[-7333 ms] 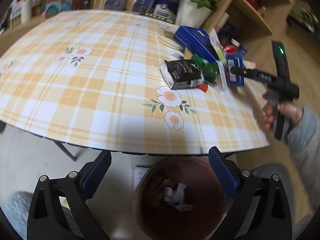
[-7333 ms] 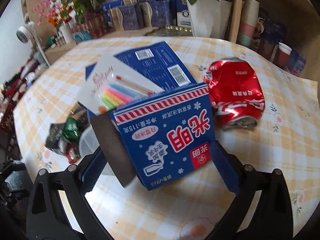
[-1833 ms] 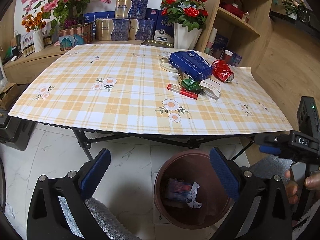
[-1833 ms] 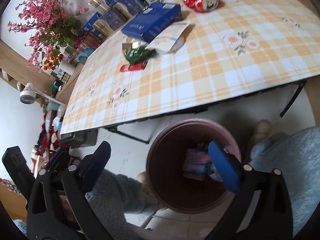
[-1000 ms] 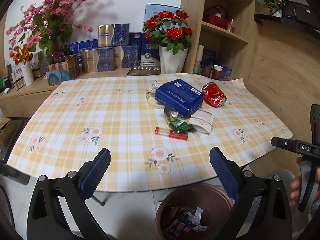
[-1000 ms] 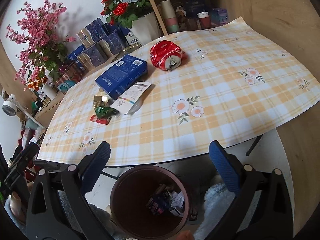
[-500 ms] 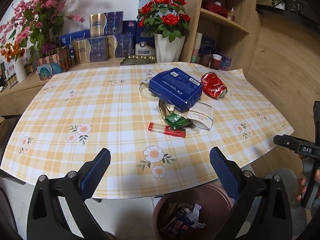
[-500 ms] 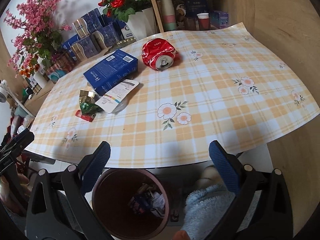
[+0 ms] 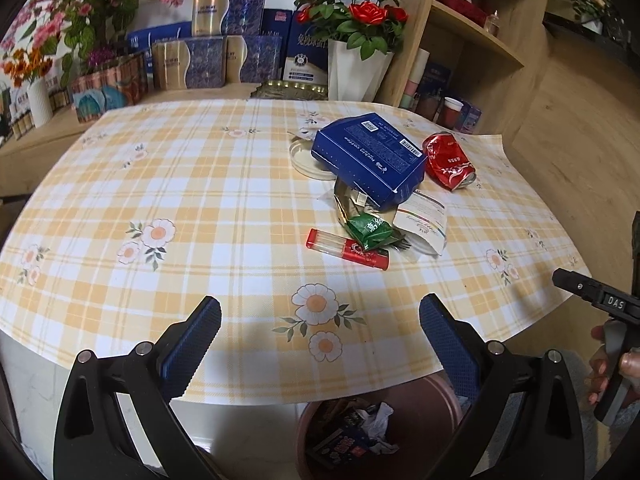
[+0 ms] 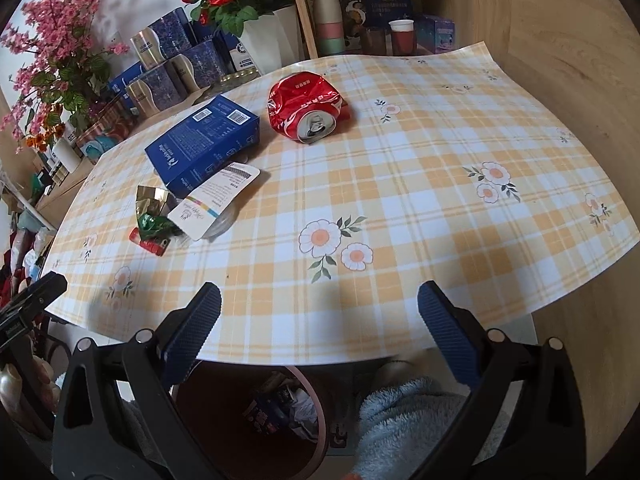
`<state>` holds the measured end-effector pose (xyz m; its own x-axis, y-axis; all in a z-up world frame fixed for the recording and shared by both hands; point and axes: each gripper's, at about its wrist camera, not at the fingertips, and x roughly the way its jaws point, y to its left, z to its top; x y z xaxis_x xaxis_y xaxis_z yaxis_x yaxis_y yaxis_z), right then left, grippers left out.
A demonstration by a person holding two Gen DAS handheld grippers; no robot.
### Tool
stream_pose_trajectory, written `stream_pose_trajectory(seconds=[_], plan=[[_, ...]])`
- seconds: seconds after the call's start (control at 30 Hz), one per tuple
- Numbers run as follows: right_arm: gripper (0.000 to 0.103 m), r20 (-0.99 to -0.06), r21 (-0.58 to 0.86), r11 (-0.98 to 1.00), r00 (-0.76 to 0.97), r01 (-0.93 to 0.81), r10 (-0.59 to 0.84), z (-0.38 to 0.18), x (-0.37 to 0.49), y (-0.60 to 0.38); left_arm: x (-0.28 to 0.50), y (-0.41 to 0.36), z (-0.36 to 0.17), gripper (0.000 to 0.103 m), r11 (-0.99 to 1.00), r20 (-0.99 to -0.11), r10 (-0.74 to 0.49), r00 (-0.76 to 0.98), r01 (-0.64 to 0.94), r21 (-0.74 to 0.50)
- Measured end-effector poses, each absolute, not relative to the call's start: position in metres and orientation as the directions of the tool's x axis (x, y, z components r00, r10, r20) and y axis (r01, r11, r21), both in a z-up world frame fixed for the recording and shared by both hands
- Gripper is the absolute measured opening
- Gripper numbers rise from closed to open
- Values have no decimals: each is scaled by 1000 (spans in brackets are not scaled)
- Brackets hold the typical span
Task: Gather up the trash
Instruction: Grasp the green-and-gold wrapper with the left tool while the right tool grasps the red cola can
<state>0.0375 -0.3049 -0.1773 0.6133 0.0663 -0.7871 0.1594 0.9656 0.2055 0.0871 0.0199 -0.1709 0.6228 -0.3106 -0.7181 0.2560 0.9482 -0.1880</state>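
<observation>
On the checked tablecloth [image 9: 200,200] lies a heap of trash: a blue coffee box [image 9: 370,158] [image 10: 204,142], a crushed red can [image 9: 450,161] [image 10: 306,106], a green wrapper [image 9: 370,230] [image 10: 154,224], a red flat packet [image 9: 346,249] [image 10: 150,243], a white printed pouch [image 9: 424,222] [image 10: 212,200] and a round white lid [image 9: 306,158]. A brown bin [image 9: 404,432] [image 10: 224,420] holding scraps stands under the table's near edge. My left gripper [image 9: 318,342] and right gripper [image 10: 318,340] both hover open and empty over that edge, above the bin.
Gift boxes [image 9: 208,62], flower vases [image 9: 40,100] and a white pot of red roses [image 9: 356,70] line the back. Wooden shelves with cups [image 10: 400,36] stand at the right. A person's fluffy blue slipper [image 10: 412,420] is beside the bin.
Both grippers have risen from the bin and moved in over the table edge; the trash heap now looks closer. The milk carton once held in the right gripper lies in the bin.
</observation>
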Motion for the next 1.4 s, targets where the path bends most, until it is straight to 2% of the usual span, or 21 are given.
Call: stream_pose_trajectory(seconds=[0.2, 0.33, 0.57, 0.73, 0.87, 1.03, 1.13, 1.17, 1.2, 1.4], plan=[[97, -790, 225, 963, 607, 149, 91, -184, 52, -305, 99, 18, -181, 97, 945, -732, -321, 600, 253, -208], [97, -790, 236, 961, 604, 143, 104, -191, 60, -304, 108, 14, -186, 79, 930, -743, -360, 564, 283, -236], [97, -794, 250, 959, 596, 137, 122, -201, 74, -304, 129, -4, -194, 60, 904, -748, -418, 516, 315, -289], [97, -793, 258, 956, 596, 139, 127, -204, 78, -308, 166, -8, -201, 57, 884, -733, -468, 494, 257, -391], [97, -790, 266, 953, 599, 144, 131, -205, 83, -313, 198, -7, -210, 50, 851, -721, -515, 464, 177, -494], [97, -787, 268, 954, 602, 137, 135, -204, 91, -320, 226, -5, -224, 49, 814, -714, -550, 434, 89, -573], [97, -784, 295, 946, 600, 133, 160, -201, 103, -328, 232, -12, -229, 47, 820, -727, -548, 414, 95, -565], [97, -778, 302, 945, 606, 126, 168, -197, 112, -332, 232, -15, -230, 33, 827, -734, -542, 408, 103, -553], [97, -771, 298, 948, 614, 116, 168, -193, 120, -336, 232, -18, -231, 29, 830, -740, -542, 398, 119, -545], [97, -760, 195, 980, 638, 45, 122, -169, 201, -349, 230, -22, -226, 23, 847, -741, -525, 419, 167, -505]])
